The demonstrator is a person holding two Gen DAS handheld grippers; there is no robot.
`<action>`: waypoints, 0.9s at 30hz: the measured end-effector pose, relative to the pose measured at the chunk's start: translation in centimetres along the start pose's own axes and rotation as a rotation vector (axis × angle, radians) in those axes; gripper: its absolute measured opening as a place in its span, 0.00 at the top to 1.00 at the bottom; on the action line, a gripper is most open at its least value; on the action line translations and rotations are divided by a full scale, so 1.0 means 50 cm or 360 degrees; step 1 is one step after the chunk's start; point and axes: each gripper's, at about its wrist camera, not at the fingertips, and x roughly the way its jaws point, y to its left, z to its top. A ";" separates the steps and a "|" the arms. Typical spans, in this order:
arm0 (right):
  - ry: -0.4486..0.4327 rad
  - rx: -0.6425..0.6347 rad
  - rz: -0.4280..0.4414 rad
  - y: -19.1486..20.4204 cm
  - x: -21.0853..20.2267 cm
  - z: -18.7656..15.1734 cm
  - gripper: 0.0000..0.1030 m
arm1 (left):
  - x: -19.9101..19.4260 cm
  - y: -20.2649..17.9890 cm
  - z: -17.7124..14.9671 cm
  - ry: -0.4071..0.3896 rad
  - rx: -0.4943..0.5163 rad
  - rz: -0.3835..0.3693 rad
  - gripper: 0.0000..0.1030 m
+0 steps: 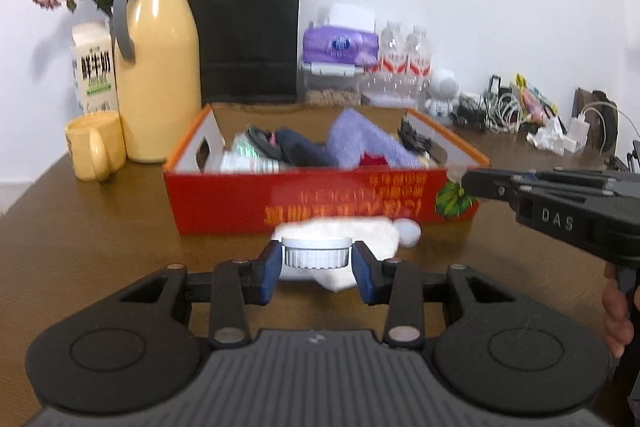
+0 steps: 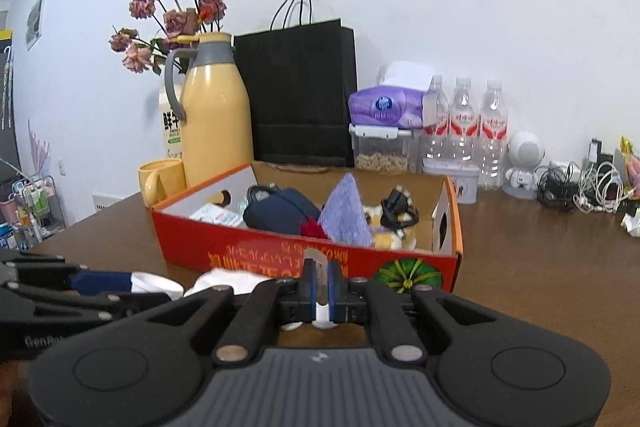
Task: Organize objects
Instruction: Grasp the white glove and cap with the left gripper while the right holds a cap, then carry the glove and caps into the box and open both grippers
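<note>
Now: left tool (image 1: 316, 269) clamped on ribbed white round lid (image 1: 317, 251), near side of red cardboard box (image 1: 312, 195) | right tool (image 2: 320, 293) pinched on something thin and white, possibly plastic | right view alone shows plush toy (image 2: 390, 237) in box | white cloth (image 1: 340, 231) on brown surface (image 1: 100, 227)
</note>
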 end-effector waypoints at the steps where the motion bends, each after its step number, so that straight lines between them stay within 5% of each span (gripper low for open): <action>1: -0.0006 -0.0004 -0.0001 0.000 0.001 0.006 0.96 | -0.002 0.000 0.010 -0.0023 0.0007 0.0005 0.62; 9: -0.0072 -0.0061 -0.0041 -0.002 0.028 0.062 0.96 | 0.016 0.005 0.094 -0.0199 0.0002 0.0037 0.62; 27: -0.0092 0.0007 -0.0161 -0.051 0.238 0.162 0.96 | 0.224 0.041 0.200 -0.0188 -0.0156 0.0077 0.62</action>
